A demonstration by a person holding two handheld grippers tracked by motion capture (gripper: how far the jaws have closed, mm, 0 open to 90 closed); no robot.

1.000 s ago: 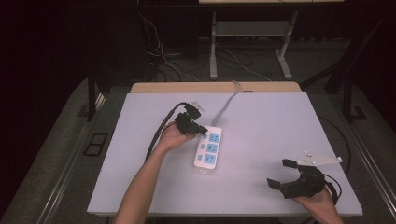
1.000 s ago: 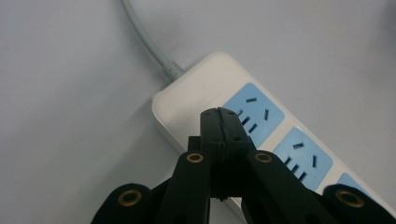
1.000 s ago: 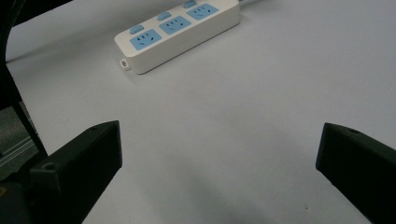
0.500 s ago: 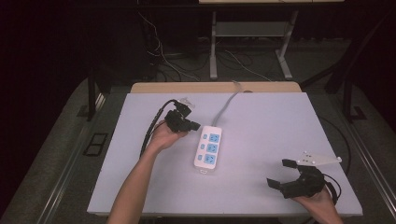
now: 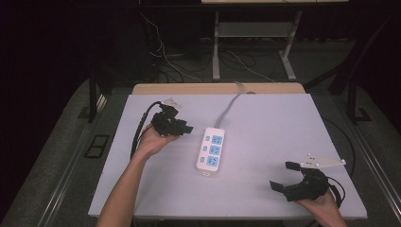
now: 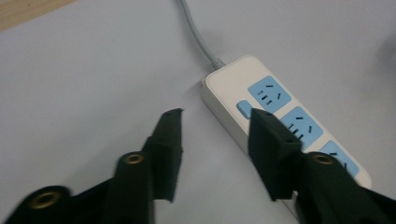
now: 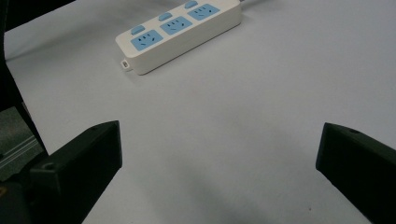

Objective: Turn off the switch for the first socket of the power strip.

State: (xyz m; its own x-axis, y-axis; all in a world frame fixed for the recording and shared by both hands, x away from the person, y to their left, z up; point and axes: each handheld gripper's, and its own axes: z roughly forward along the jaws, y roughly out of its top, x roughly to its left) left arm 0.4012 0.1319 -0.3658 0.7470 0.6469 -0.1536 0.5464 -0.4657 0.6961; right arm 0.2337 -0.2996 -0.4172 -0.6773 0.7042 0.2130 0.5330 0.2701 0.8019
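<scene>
Since a second before, my left tongs [image 5: 176, 124] had drawn back from the power strip [image 5: 211, 150], jaws parted and empty. It lay mid-desk [image 5: 283, 123], rigid, light, smooth; I judged its long sides the best hold. My right tongs [image 5: 289, 182] gaped wide, well apart from it.

A white plastic power strip [image 5: 211, 151] with three blue sockets, each with a small blue switch beside it, lies flat near the middle of the pale grey worktop [image 5: 265, 137]. Nothing is plugged in. Its grey cord [image 5: 229, 108] runs from the strip's far end to the worktop's far edge.
</scene>
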